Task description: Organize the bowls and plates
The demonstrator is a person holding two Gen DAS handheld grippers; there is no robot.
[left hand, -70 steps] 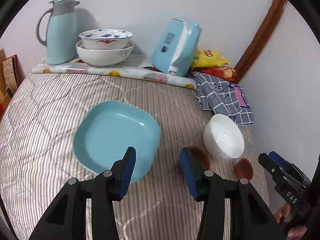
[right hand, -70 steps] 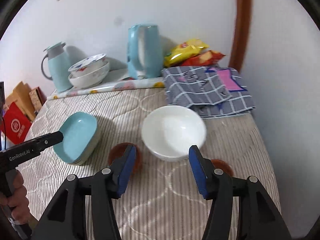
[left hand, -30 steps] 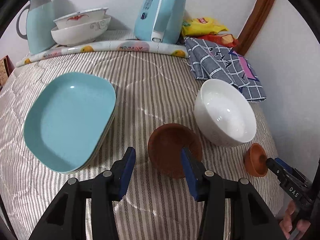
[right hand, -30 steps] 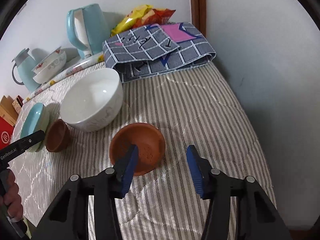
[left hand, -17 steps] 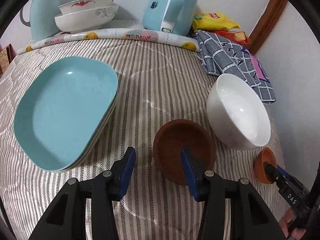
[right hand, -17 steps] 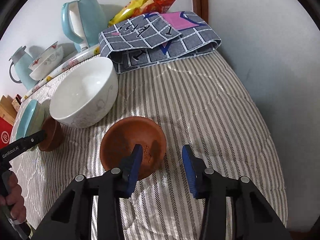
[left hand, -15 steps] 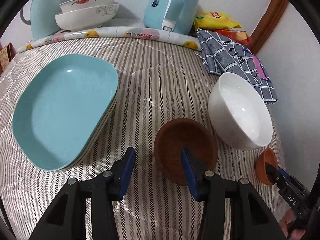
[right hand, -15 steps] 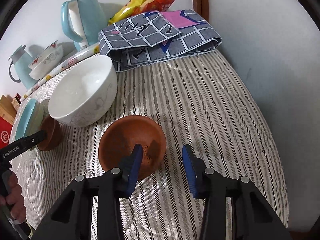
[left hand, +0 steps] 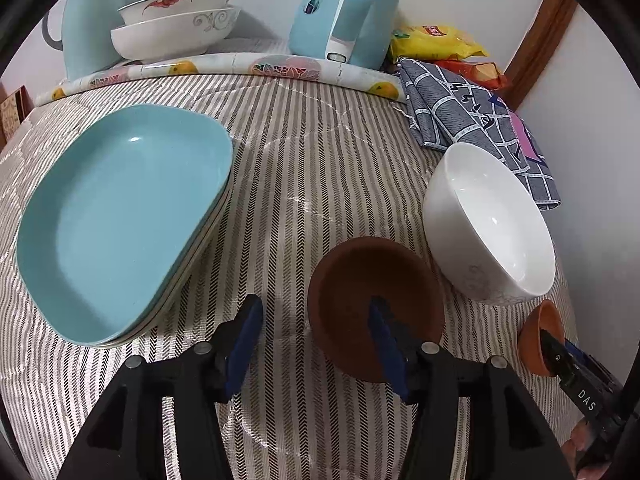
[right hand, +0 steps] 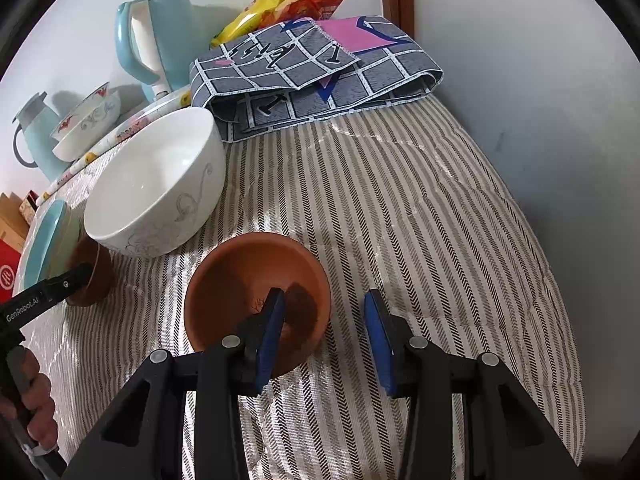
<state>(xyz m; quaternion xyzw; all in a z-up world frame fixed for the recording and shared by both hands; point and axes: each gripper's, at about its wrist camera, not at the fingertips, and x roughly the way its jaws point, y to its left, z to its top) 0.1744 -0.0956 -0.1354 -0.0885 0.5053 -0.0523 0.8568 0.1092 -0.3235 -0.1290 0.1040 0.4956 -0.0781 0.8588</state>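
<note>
Two small brown bowls sit on the striped bedcover. My left gripper [left hand: 314, 338] is open; its right finger is inside the dark brown bowl [left hand: 360, 284], its left finger outside the near rim. My right gripper [right hand: 324, 332] is open; its left finger is inside the terracotta bowl [right hand: 248, 276], its right finger outside. That bowl also shows in the left wrist view [left hand: 536, 336]. A large white bowl [left hand: 486, 220] [right hand: 154, 184] stands between and behind them. A stack of teal plates [left hand: 120, 212] lies to the left.
At the back are a teal jug [left hand: 86, 32], two stacked patterned bowls [left hand: 176, 24], a light blue kettle [left hand: 344, 12], snack bags [left hand: 436, 42] and a folded checked cloth [right hand: 312, 72]. The wall runs close on the right. The bed edge drops off in front.
Both grippers have moved forward and down onto the brown bowls, each now with one finger over its bowl's rim. The right gripper's jaws have narrowed a little. The bowls have not moved.
</note>
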